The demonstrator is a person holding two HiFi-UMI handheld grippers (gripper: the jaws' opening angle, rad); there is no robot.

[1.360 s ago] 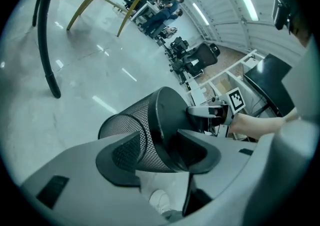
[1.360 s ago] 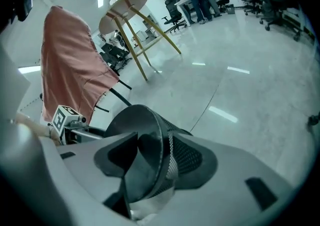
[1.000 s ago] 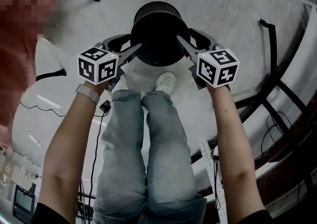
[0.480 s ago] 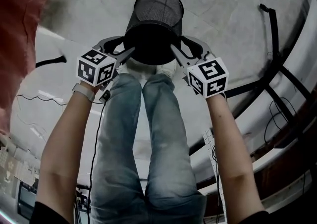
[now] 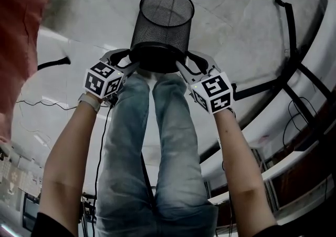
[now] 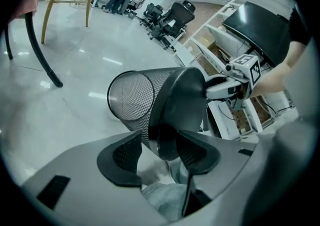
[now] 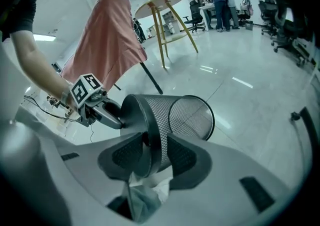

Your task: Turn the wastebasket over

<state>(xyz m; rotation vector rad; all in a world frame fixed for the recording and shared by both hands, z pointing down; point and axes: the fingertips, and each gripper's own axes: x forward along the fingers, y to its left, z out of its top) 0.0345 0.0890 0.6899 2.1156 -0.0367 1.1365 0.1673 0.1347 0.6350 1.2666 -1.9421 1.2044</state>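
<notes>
Above the pale, glossy floor (image 5: 236, 15), in front of our knees, we hold the black mesh wastebasket (image 5: 163, 21) in the air between the two tools. It is tipped onto its side, clear of the floor, with its open mouth turned away from us and its solid bottom turned toward our jeans (image 5: 157, 141). The left tool (image 5: 129, 63) has the bottom rim on the left side. In the left gripper view one pad sits against the mesh wall and the other against the flat underside, so its jaws are pinching the rim of the wastebasket. The right tool (image 5: 182, 65) takes the same rim on the opposite side. In the right gripper view the rim stands between its two dark pads, one on the mesh and one on the underside, and these jaws are closing on it. Each tool shows in the other's view, reaching the bottom rim from the far side. Our forearms run up from the lower edge of the head view to the marker cubes, with a pale band (image 5: 90, 102) on the left wrist. A red cloth (image 5: 21, 31) hangs at the left of the head view, and office chairs (image 6: 172, 17) stand far back in the room
</notes>
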